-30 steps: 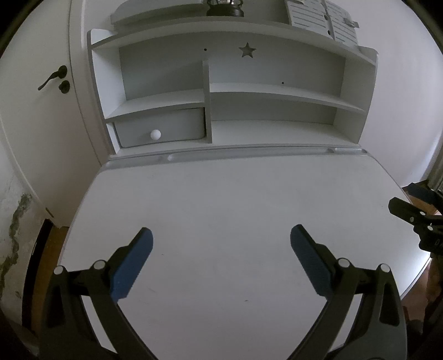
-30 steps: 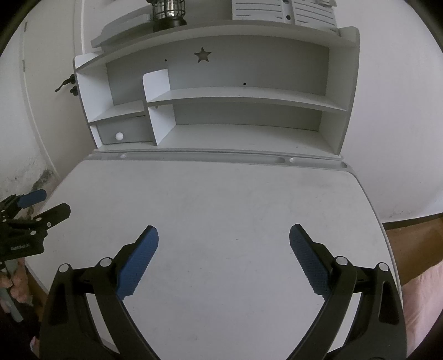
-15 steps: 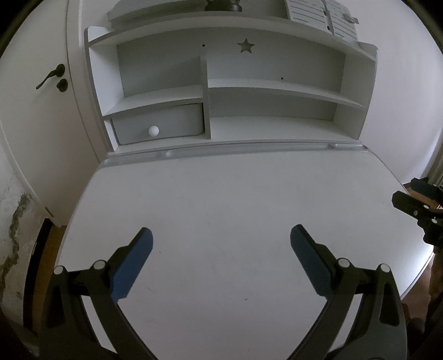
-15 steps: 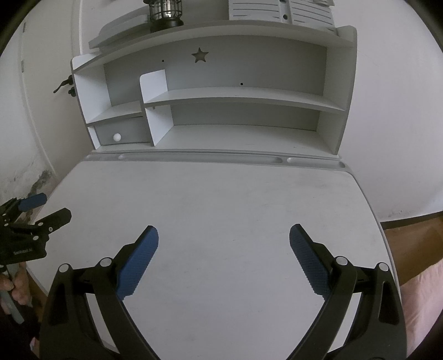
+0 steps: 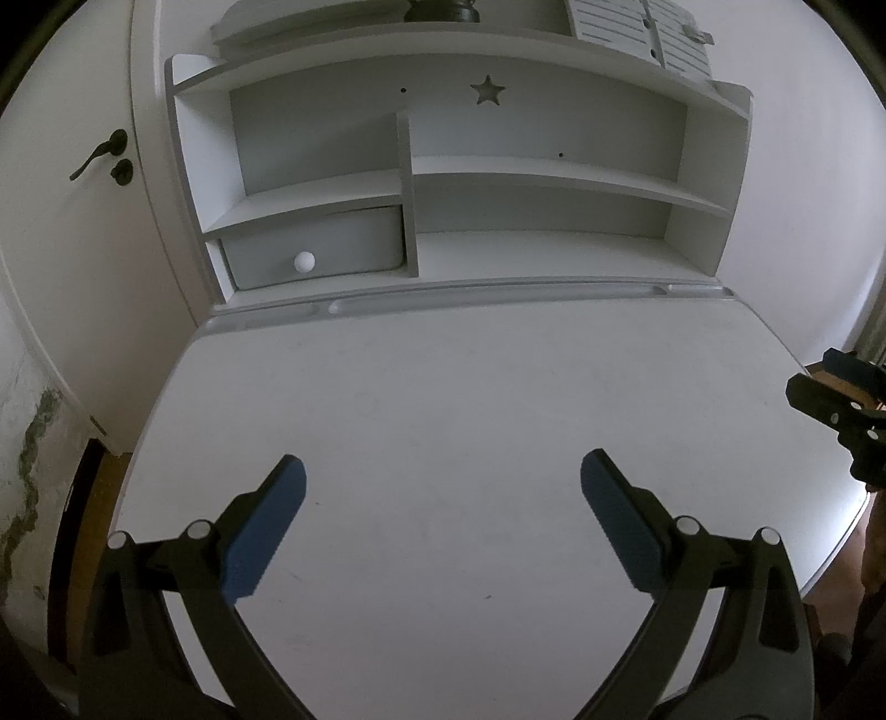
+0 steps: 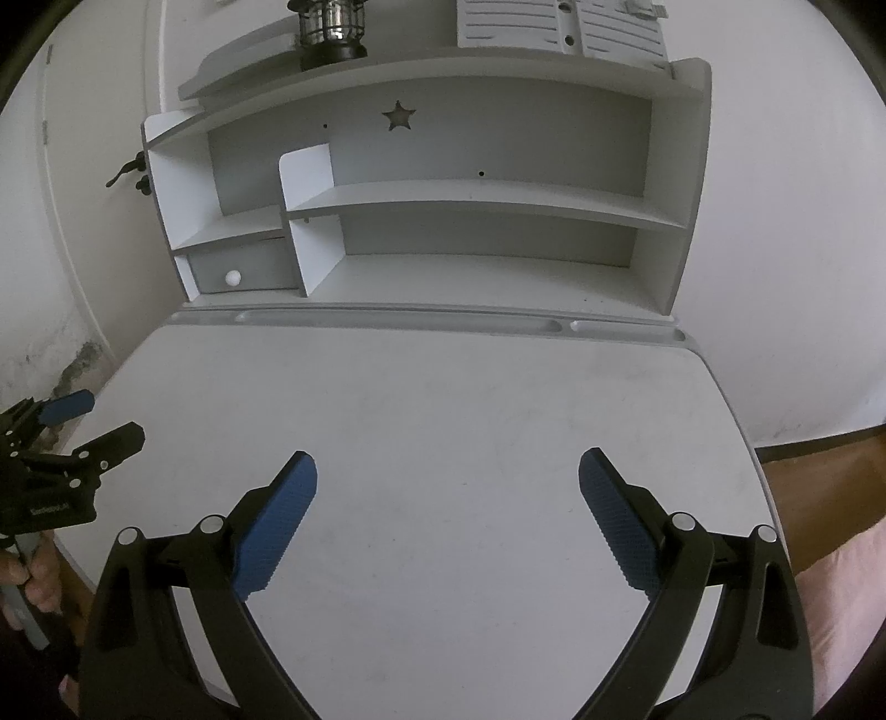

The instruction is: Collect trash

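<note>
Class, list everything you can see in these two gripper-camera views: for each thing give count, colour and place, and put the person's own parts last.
Desk: one, white, under both grippers; no trash shows on it.
Shelf unit: one, white, at the back of the desk; its shelves look bare.
Drawer: one, grey with a white round knob, lower left of the shelf unit, shut.
Star cut-out: one, in the back panel.
Lantern: one, dark metal, on top of the shelf unit.
Slatted panels: grey, on top, right.
Door: one, white with a dark handle, to the left.
Left gripper: black with blue pads, jaws open, holding nothing.
Right gripper: the same, jaws open, holding nothing.
Hand: one, at the right view's left edge, holding the left gripper's handle.
</note>
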### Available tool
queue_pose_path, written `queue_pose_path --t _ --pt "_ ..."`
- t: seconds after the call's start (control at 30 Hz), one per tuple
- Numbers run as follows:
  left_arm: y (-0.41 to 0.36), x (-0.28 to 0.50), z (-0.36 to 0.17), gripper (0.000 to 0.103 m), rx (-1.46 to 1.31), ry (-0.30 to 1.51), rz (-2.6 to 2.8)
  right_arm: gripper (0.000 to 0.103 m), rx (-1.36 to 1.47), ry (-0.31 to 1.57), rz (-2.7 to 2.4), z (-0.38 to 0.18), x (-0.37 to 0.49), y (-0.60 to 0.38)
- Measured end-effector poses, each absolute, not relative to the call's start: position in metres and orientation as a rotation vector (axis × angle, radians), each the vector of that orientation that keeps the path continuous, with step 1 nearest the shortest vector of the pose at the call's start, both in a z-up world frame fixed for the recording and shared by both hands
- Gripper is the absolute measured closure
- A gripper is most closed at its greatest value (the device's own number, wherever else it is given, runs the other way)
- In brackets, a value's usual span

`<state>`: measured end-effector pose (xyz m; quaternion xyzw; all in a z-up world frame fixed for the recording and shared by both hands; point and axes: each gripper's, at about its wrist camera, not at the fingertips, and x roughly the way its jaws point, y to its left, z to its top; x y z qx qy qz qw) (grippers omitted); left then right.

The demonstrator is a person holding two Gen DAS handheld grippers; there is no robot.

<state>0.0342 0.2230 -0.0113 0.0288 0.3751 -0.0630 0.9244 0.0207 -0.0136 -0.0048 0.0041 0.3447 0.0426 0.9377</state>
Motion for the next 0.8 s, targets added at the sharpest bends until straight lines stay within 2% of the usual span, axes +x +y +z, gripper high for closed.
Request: queue_pose_path --t 0.8 --pt "0.2214 0.0365 -0.0149 0.007 0.067 0.782 -0.138 0.007 0.005 0.73 0.049 -0.009 0.0267 -0.0175"
